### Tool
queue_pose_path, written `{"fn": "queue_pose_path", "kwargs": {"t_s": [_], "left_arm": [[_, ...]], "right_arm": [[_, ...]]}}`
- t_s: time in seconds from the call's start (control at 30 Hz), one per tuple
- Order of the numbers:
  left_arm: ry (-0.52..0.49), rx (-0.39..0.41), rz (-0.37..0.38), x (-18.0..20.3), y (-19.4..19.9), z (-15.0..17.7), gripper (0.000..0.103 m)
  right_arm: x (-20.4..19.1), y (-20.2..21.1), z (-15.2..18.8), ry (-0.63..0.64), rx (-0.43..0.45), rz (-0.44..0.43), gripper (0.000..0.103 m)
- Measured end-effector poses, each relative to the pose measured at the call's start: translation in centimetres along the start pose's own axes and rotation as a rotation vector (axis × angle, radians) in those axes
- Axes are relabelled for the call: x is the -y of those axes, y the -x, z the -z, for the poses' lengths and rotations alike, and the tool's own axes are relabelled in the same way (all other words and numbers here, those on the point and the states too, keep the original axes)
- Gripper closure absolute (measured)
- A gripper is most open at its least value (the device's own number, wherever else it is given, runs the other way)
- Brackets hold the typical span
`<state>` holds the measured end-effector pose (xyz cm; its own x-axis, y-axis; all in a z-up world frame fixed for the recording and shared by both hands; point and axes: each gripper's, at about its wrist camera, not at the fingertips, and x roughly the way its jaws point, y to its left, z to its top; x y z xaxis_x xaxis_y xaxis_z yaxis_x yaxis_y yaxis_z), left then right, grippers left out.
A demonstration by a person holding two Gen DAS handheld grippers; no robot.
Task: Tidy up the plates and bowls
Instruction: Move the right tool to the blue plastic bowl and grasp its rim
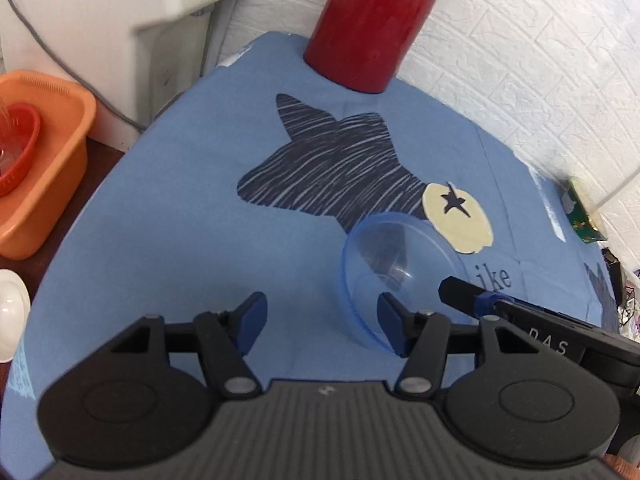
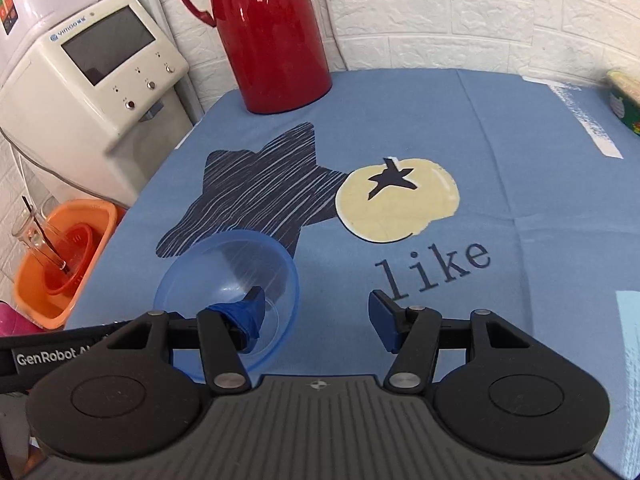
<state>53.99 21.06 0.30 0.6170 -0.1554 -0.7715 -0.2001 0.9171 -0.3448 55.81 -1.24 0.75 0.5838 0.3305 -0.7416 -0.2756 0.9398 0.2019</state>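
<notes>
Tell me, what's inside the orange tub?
The orange tub holds a red basket with a clear glass in it, and a dark stick stands in the glass. The tub's bottom is hidden.

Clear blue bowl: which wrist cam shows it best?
Right wrist. The clear blue bowl shows nearly its whole rim and inside, with only the right gripper finger across its lower part. In the left wrist view the bowl appears tilted, its near edge partly hidden by the left gripper.
</notes>
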Motion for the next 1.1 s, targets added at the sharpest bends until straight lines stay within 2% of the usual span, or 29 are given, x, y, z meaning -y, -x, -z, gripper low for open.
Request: {"fn": "queue_pose_path", "kwargs": {"t_s": [0.13, 0.2, 0.4, 0.43, 0.47, 0.5, 0.57, 0.6, 0.63, 0.67, 0.77, 0.83, 0.9, 1.1], "left_arm": [[-0.017, -0.003, -0.03, 0.1, -1.4, 0.1, 0.043], [-0.031, 0.026, -0.039, 0.0, -1.4, 0.2, 0.043], [-0.032, 0.062, -0.037, -0.5, -1.4, 0.4, 0.044], [-0.04, 0.065, -0.044, -0.4, -1.4, 0.4, 0.049], [-0.053, 0.065, -0.049, -0.3, -1.4, 0.5, 0.06], [-0.067, 0.067, -0.062, -0.1, -1.3, 0.6, 0.064], [-0.081, 0.066, -0.079, 0.2, -1.2, 0.8, 0.08], [-0.075, 0.059, -0.07, 0.1, -1.2, 0.9, 0.086], [-0.062, 0.045, -0.05, 0.0, -1.1, 0.9, 0.097], [-0.049, 0.028, -0.027, -0.1, -1.0, 1.0, 0.103], [-0.038, 0.003, 0.004, -0.1, -0.5, 1.6, 0.103], [-0.021, -0.026, 0.047, -0.2, -0.4, 1.9, 0.102], [-0.014, -0.035, 0.049, 0.0, -0.4, 2.0, 0.102], [0.001, -0.002, 0.0, 0.5, -0.8, 1.9, 0.101]], "right_arm": [[-0.4, -1.6, 0.1, 0.023, -0.033, 0.033, 0.06], [-0.5, -1.8, 0.2, 0.026, -0.014, 0.017, 0.059], [-0.8, -2.0, 0.5, 0.024, 0.008, -0.052, 0.069], [-1.0, -2.0, 0.6, 0.03, 0.007, -0.059, 0.07], [-1.2, -1.9, 0.7, 0.025, 0.001, -0.069, 0.071], [-1.4, -1.8, 0.8, 0.021, -0.007, -0.073, 0.071], [-1.9, -1.7, 0.9, 0.023, -0.025, -0.082, 0.071], [-2.2, -1.6, 0.9, 0.021, -0.034, -0.083, 0.071], [-2.5, -1.5, 1.1, 0.023, -0.042, -0.079, 0.071], [-2.6, -1.4, 1.2, 0.022, -0.047, -0.076, 0.071], [-2.7, -0.8, 1.6, 0.021, -0.05, -0.06, 0.071], [-2.9, -0.3, 1.8, 0.062, -0.026, -0.013, 0.07], [-2.8, -0.1, 1.6, 0.084, -0.002, 0.035, 0.069], [-2.6, -1.0, 0.3, 0.093, -0.022, -0.031, 0.071]]}}
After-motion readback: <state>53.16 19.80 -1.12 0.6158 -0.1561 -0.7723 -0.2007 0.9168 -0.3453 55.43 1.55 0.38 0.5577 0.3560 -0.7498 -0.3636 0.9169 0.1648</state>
